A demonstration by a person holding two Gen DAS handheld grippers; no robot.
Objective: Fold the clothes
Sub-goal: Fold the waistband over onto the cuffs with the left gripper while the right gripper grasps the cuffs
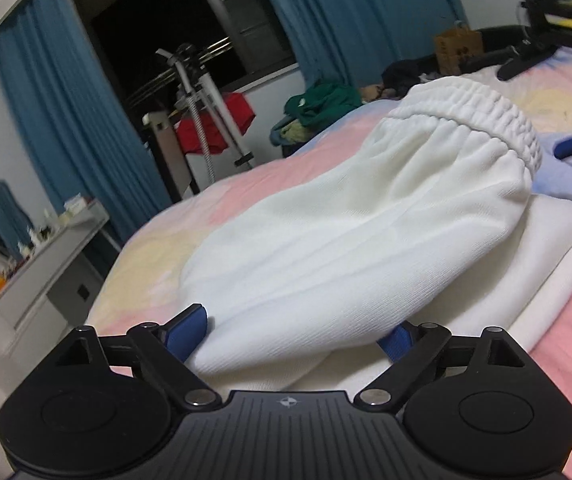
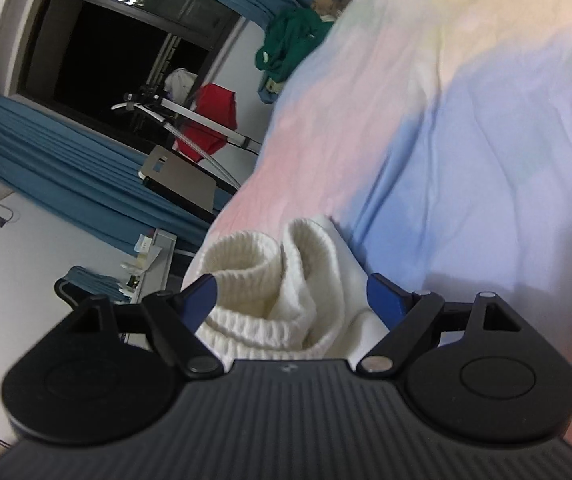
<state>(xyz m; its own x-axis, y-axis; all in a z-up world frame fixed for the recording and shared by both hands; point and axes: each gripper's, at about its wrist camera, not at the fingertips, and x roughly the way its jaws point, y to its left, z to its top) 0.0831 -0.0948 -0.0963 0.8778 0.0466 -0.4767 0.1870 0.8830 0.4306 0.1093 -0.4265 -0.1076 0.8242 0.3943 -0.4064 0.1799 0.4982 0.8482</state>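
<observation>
Garment: white trousers (image 1: pixel 326 248) with ribbed elastic waistband (image 1: pixel 474 116), lay folded over on the bed (image 1: pixel 246 184), pastel sheet under them.
Left tool (image 1: pixel 294 332): jaws spread wide, blue pads either side of the folded cloth edge; left pad (image 1: pixel 188 330) just beside the fabric, not pinching it.
Right tool (image 2: pixel 292 300): jaws spread, bunched waistband between the pads, no grip seen.
Background: blue curtains (image 1: pixel 66 120), green clothes heap (image 1: pixel 318 104) at the bed's far edge.
</observation>
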